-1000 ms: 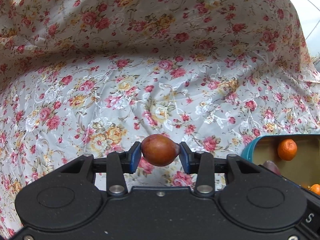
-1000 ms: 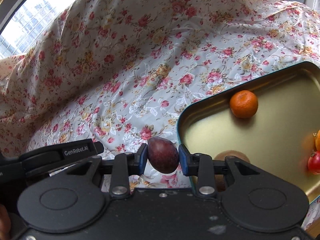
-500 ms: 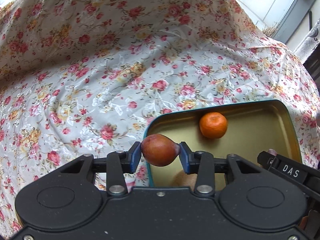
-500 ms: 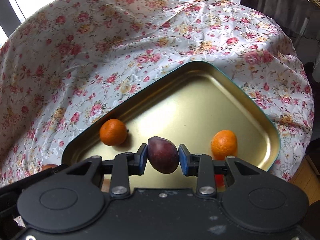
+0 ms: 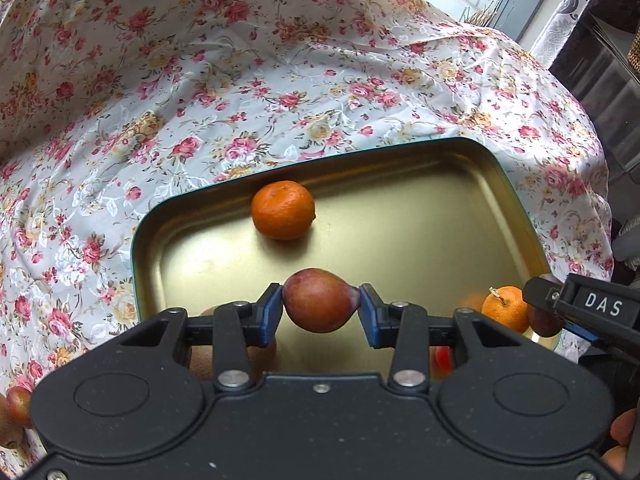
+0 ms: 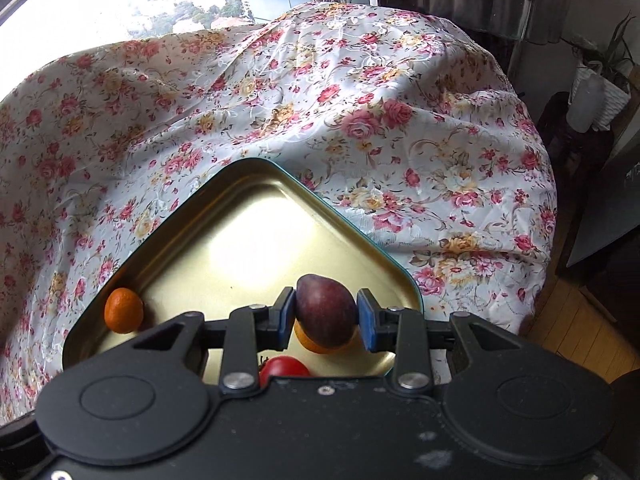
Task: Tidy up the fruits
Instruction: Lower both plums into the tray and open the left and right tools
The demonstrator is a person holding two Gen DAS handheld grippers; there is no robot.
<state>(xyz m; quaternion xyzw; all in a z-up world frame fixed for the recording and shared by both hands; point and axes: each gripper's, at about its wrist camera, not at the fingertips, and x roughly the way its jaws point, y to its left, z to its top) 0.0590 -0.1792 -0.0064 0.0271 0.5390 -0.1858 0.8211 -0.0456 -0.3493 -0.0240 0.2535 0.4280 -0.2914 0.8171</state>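
Note:
My left gripper [image 5: 320, 312] is shut on a reddish-brown plum [image 5: 318, 305] and holds it above the gold tray [image 5: 420, 208]. My right gripper [image 6: 325, 316] is shut on a dark purple plum [image 6: 325, 310] above the same tray [image 6: 248, 216], near its right corner. In the tray lie a tangerine [image 5: 283, 209] at the far side, a second tangerine [image 5: 506, 307] at the right, a red tomato [image 6: 285, 368] and a brown fruit [image 5: 206, 360] partly hidden by my left gripper. The right gripper's finger [image 5: 580, 308] shows at the right of the left wrist view.
A floral cloth [image 5: 240, 80] covers the table. Two more fruits [image 5: 16, 404] lie on the cloth at the lower left. The table edge drops off at the right, with dark furniture [image 6: 600, 208] and wooden floor beyond.
Both grippers have swung right over the tray, each still holding its plum. The tray now fills the middle of both views.

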